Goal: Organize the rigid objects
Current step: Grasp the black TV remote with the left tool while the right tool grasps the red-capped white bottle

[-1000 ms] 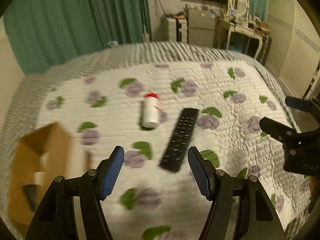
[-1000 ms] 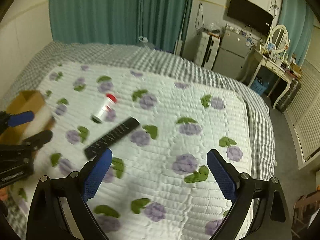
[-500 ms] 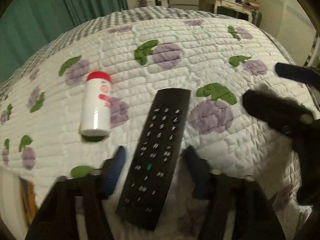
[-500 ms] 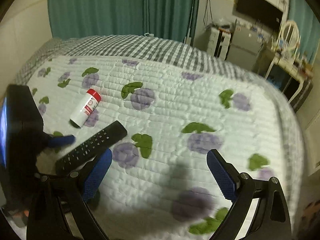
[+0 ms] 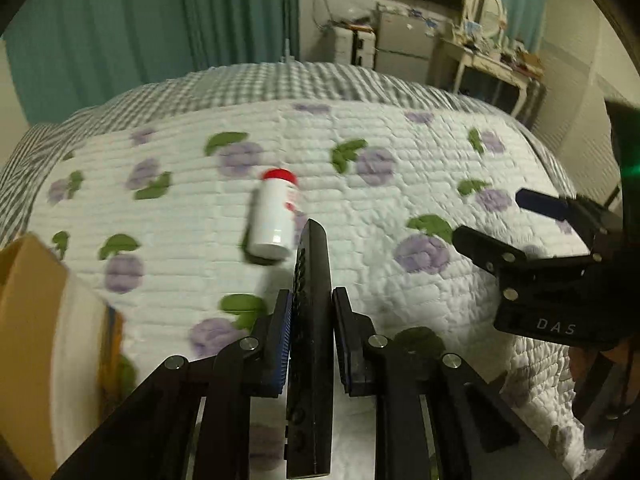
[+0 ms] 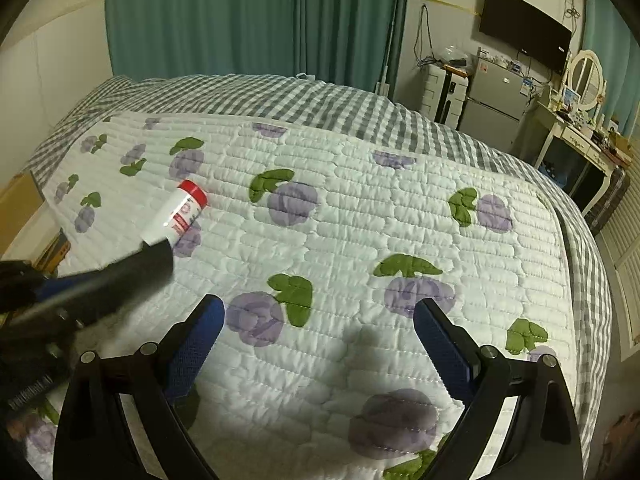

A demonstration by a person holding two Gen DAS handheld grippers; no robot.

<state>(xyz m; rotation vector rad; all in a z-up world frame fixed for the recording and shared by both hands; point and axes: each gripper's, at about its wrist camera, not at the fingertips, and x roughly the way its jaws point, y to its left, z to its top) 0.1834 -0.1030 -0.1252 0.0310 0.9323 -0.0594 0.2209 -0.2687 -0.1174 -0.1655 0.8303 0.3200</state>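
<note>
Our left claw (image 5: 308, 328) is clamped on the black remote (image 5: 310, 344), its blue pads (image 5: 283, 336) pressed against the two long sides, so the remote stands on edge between them and points away from us, lifted above the bed (image 5: 400, 152). Just past its far tip lies the white bottle (image 5: 274, 216) with a red cap, on its side on the quilt, cap end pointing away. In the right wrist view the same bottle (image 6: 176, 214) shows at the left, with the dark blurred end of the remote (image 6: 132, 276) in front of its base (whether the two touch we cannot tell). Our right claw (image 6: 318, 344) hangs spread wide over the flowered quilt and holds nothing; from the left wrist view it (image 5: 504, 220) sits at the right, well apart from the remote. At the left edge of the bed stands a cardboard box (image 5: 28, 320), its contents too blurred to name.
</note>
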